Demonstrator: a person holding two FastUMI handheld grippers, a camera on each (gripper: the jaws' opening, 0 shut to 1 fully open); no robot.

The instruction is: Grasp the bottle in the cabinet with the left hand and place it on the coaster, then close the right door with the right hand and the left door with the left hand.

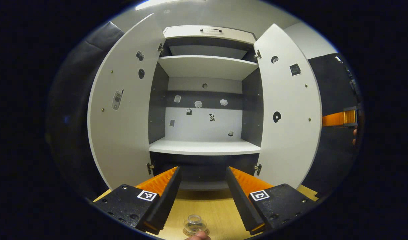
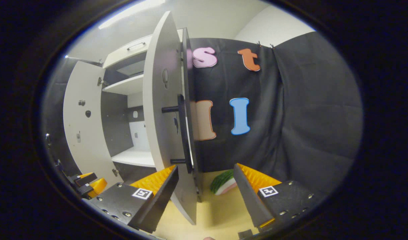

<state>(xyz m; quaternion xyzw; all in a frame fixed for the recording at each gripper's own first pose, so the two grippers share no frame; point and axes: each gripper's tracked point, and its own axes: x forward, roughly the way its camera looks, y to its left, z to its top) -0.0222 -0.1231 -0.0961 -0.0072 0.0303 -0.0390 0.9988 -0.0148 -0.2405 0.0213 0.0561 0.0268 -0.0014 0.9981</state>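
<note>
A small clear bottle [image 1: 194, 223] stands upright on the wooden tabletop [image 1: 217, 206], on a thin round coaster [image 1: 206, 232] at the bottom edge of the left gripper view. My left gripper [image 1: 204, 170] is above and beyond it, open and empty, facing the white cabinet [image 1: 204, 146]. Both doors stand wide open: the left door [image 1: 124, 110] and the right door [image 1: 287, 110]. My right gripper [image 2: 205, 168] is open, with the right door's edge [image 2: 160, 110] and black bar handle [image 2: 184, 133] between its fingers, not pressed.
The cabinet shelves [image 1: 207, 65] are bare. A watermelon-slice toy [image 2: 224, 181] lies on the table behind the right door. An orange finger of my right gripper [image 1: 337, 118] shows past the right door. Black cloth hangs on the right.
</note>
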